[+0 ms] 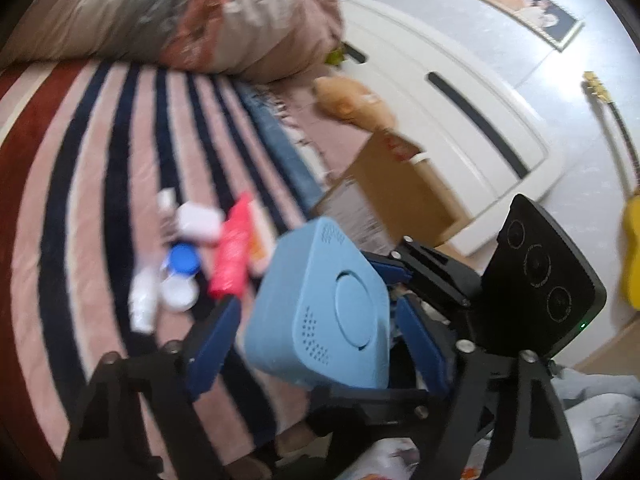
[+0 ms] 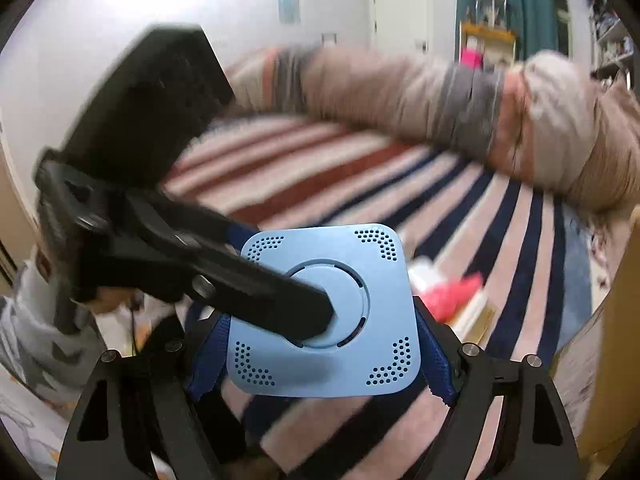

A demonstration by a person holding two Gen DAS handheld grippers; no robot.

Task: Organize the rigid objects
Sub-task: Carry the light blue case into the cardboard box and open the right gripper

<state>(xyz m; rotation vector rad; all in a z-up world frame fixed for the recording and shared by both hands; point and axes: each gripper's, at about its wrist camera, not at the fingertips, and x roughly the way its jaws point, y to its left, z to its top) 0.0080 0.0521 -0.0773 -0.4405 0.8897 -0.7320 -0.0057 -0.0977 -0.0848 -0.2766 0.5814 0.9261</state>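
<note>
A light blue square box [image 1: 312, 280] with a round lid and dotted vents hangs above the striped blanket, held from two sides. My right gripper [image 2: 322, 320] is shut on its side edges, the blue pads [image 2: 212, 356] pressed to the box [image 2: 360, 364]. My left gripper [image 1: 318, 308] has the same box between its fingers. One finger [image 2: 280, 292] lies across the round lid and the other sits behind the opposite face. The right gripper [image 1: 394, 280] shows in the left wrist view at the box's far side.
Small items lie on the striped blanket [image 1: 100, 160]: a white case [image 1: 200, 222], a blue lid [image 1: 184, 262], a red packet [image 1: 232, 256], a white bottle [image 1: 142, 304]. Behind are a cardboard box [image 1: 392, 196], a plush toy [image 1: 348, 100], a rolled duvet [image 2: 440, 92] and a white headboard [image 1: 460, 92]. A patterned sleeve [image 2: 32, 320] is at the left.
</note>
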